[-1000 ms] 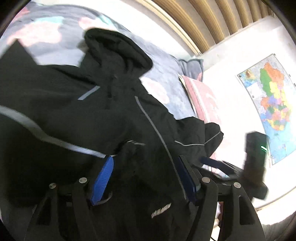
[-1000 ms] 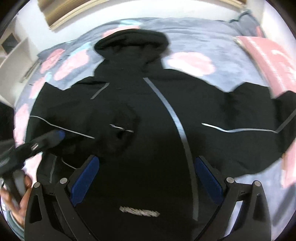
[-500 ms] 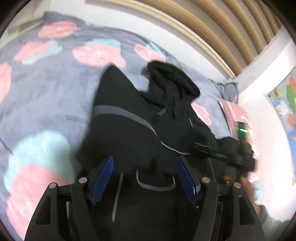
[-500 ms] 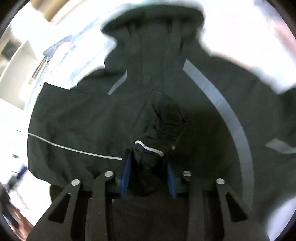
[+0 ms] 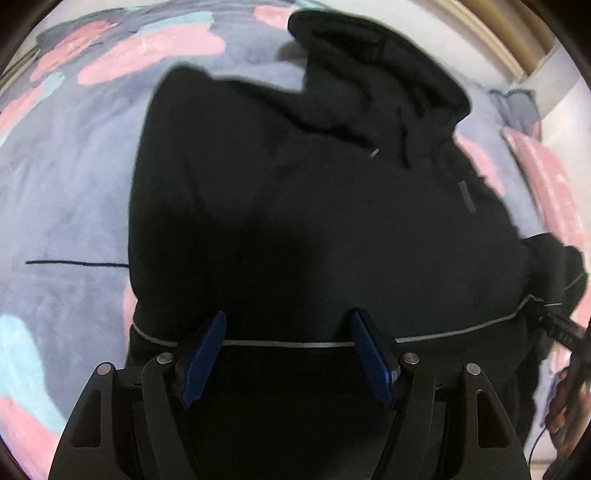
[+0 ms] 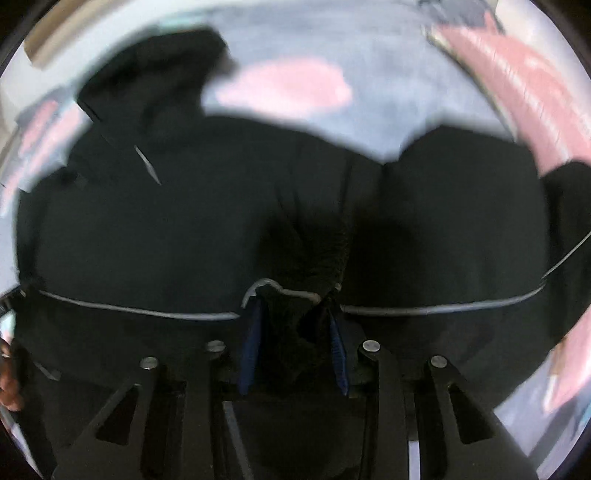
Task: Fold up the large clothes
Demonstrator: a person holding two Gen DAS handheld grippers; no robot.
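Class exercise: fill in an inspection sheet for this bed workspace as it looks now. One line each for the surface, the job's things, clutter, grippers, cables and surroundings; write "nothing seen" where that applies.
Surface: bedspread, grey-blue with pink and teal patches.
Job's things: black hooded jacket spread on the bedspread, hood towards the far end, thin grey piping across the body.
Clutter: pink pillow at the far right of the bed.
Grippers: left gripper with jaws apart above the piping, nothing pinched; right gripper has just been closing and clamps a bunched black sleeve cuff.
Cables: thin dark cord beside the person's hand at the lower right.
Surroundings: wooden slatted headboard, pale wall behind.
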